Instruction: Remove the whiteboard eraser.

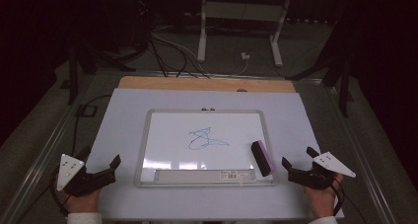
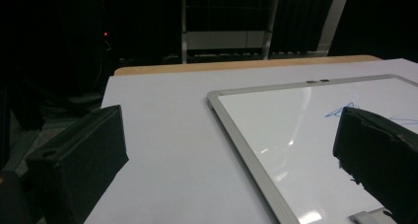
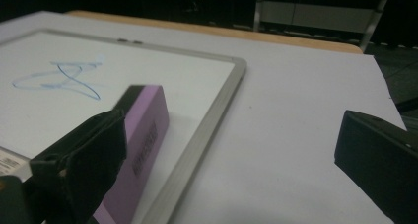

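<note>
High view: whiteboard [image 1: 162, 135] (blue scribble [image 1: 204, 139]) holds a purple eraser [image 1: 262, 158]; left gripper [image 1: 106, 170] and right gripper [image 1: 296, 163] both gape, empty.

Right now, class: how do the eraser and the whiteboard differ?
The eraser is a small block, purple with a black face; the whiteboard is a broad flat sheet, white with a silver frame. The whiteboard carries a blue scribble; the eraser has a printed label on its side. Both rest on the table.

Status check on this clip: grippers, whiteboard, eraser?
Left gripper, right gripper open, empty. Blue scribble on silver-framed whiteboard. Purple eraser untouched, near right gripper.
</note>
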Demonstrator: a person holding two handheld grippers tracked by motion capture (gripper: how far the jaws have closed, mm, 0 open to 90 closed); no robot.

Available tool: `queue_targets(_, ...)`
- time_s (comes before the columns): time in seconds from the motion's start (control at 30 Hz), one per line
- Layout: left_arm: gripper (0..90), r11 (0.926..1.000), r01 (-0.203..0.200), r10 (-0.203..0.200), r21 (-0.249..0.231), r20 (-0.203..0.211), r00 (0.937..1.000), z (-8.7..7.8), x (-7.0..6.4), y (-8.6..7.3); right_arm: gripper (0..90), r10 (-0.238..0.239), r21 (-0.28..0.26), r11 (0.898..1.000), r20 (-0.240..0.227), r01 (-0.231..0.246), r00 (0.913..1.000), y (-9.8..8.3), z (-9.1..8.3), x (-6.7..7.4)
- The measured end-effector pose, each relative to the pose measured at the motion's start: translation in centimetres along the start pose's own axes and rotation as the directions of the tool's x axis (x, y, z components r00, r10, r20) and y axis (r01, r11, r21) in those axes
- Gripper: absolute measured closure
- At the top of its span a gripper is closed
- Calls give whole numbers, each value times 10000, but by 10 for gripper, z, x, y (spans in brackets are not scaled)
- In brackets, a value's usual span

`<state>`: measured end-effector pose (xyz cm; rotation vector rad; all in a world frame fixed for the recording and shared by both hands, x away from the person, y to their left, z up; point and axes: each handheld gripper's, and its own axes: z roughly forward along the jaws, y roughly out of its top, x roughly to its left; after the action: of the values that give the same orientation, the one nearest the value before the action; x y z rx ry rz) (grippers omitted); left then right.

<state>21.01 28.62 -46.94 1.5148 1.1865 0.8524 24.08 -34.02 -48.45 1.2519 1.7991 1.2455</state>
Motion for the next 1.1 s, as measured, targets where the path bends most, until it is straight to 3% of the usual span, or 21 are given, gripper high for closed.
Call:
queue_targets(0.27, 7, 9999, -107, 108, 62, -103, 9999, 0, 1, -1, 2, 281, -246, 9993, -14, -281, 9996, 5, -3, -2)
queue_targets(0.53, 7, 9995, -118, 122, 306, -110, 9999, 3, 0, -3, 2, 523, -153, 9985, -114, -524, 9986, 10, -4, 0)
queue_targets(0.63, 7, 9990, -137, 141, 430, -87, 9999, 5, -1, -5, 2, 813, 184, 9965, -193, -810, 9965, 14, -3, 1)
queue_targets(0.8, 7, 9987, -203, 207, 469, -68, 9998, 6, -3, -6, 2, 874, 377, 9955, -273, -864, 9958, 20, -1, 5)
queue_targets(1.1, 7, 9975, -275, 279, 650, -52, 9996, 9, -5, -8, 3, 689, 1305, 9897, -730, -590, 9949, 31, 13, 17)
